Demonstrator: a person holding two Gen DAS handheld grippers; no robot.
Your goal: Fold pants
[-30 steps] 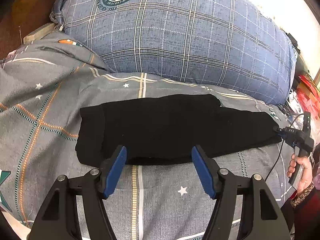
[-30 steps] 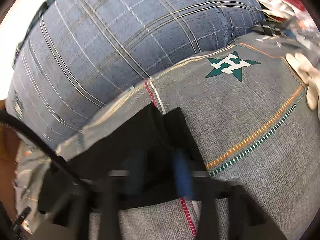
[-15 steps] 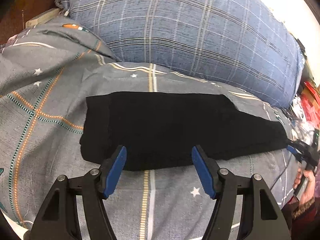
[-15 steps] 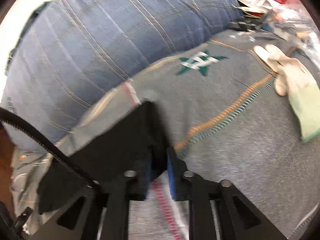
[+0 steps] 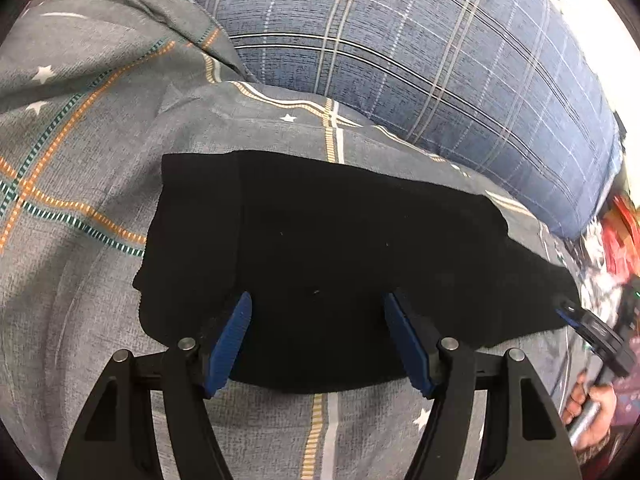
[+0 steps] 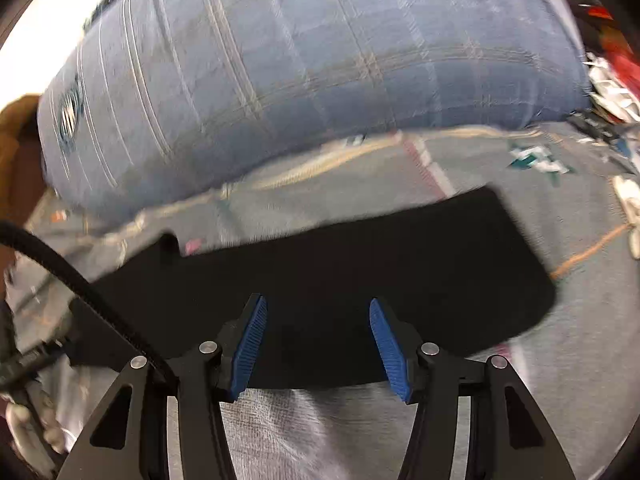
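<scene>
Black pants (image 5: 340,256) lie folded lengthwise in a long flat strip on the grey patterned bedsheet (image 5: 80,280). My left gripper (image 5: 318,320) is open and empty, its blue pads over the near edge of the pants, toward their left end. The pants also show in the right wrist view (image 6: 360,264), which is blurred. My right gripper (image 6: 316,324) is open and empty over the near edge of the pants. It also shows at the right edge of the left wrist view (image 5: 596,332), by the pants' right end.
A big blue plaid pillow (image 5: 420,52) lies just behind the pants. The sheet is bunched up at the far left (image 5: 100,40). Red and white clutter (image 5: 616,240) sits at the right. A black cable (image 6: 80,280) crosses the left of the right wrist view.
My right gripper was shut on the pants' right end; it has let go, opened and swung to face the pants. My left gripper has moved closer over the pants' near edge.
</scene>
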